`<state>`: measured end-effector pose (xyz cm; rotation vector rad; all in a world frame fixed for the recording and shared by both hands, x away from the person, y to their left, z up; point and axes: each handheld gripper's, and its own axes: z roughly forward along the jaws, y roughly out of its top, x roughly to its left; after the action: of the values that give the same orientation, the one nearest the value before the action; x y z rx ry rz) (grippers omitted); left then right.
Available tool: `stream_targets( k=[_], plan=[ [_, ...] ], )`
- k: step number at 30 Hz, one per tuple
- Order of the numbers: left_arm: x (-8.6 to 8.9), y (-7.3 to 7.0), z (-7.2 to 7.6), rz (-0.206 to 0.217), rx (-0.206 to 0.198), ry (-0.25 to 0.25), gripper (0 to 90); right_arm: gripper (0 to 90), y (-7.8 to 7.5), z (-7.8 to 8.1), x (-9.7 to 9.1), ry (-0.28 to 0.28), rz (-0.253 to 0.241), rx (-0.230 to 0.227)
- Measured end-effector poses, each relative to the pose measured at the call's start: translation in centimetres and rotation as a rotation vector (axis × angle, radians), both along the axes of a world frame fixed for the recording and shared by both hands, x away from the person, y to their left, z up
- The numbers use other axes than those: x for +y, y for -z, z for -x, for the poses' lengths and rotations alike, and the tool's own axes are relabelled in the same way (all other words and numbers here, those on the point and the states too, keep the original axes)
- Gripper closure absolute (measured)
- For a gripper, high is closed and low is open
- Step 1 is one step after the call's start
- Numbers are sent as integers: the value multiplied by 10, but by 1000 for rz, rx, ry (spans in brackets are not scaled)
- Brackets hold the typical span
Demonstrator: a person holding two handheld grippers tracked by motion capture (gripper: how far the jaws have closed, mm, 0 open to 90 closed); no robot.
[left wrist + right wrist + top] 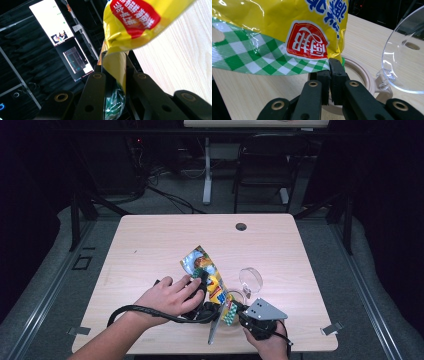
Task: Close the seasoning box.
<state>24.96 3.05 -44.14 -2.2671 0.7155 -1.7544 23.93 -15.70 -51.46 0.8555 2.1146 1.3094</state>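
Now | crinkly foil packet [287, 32] | both tongs [329, 72] clamped | round beige cup [362, 75]

A black folding chair [264, 162] and a white desk leg [207, 170] are being seen at the top of the high view, beyond the wooden table [150, 245].

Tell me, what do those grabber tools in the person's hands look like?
Both are black. Each tool has two flat black jaws with brass-coloured rivets. The left tool trails a black cable over the wrist. The right tool carries a grey three-cornered plate with small holes. Forearms are bare, no sleeves.
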Motion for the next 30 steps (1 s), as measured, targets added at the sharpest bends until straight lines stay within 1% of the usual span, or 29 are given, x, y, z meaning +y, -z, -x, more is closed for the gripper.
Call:
stream_targets(
  k=[1,2,4,5,6,11,12,13,14,15,16,17,20,21,22,26,27,28,30],
  plan=[
    [0,0,0,5,0,1,861,877,0,0,0,1,-1,-1],
    [0,0,0,-3,3,-2,861,877,0,0,0,0,-1,-1],
    [0,-1,0,0,4,-3,862,877,0,0,0,0,-1,-2],
    [-1,-1,0,-10,1,-1,862,877,0,0,0,-1,-2,-1],
    [-1,-1,1,-4,-5,3,863,877,0,0,0,1,-4,-2],
    [-2,-2,1,-10,-2,1,863,877,0,0,0,-2,-6,-2],
    [-2,-2,1,-1,-2,2,864,877,0,0,0,0,-9,-2],
    [-2,-2,1,-7,4,-2,864,877,0,0,0,1,-9,-2],
    [-3,-3,1,-25,-2,-3,864,877,0,0,0,1,-6,-2],
    [-3,-3,2,-18,-10,3,864,877,0,0,0,0,-5,-2],
    [-3,-3,1,-19,2,-5,864,877,0,0,0,1,-5,-2],
    [-3,-3,1,-11,-4,5,864,877,0,0,0,0,-5,-2],
    [-3,-3,2,-20,-4,-1,865,877,0,0,0,-1,-4,-3],
    [-3,-3,2,-22,-11,4,865,877,0,0,0,-2,-4,-3],
    [-3,-3,2,-16,-11,4,866,877,0,0,0,-3,-3,-2],
    [-4,-4,3,-23,-3,-3,866,877,0,0,0,-3,-4,-2],
    [-5,-4,3,-34,-5,-3,866,877,0,0,0,-2,-7,-2],
    [-5,-5,4,-32,-18,8,866,878,0,0,0,-3,-7,-3],
    [-5,-5,3,-28,-20,9,866,877,0,0,0,-5,-8,-1]
  ],
)
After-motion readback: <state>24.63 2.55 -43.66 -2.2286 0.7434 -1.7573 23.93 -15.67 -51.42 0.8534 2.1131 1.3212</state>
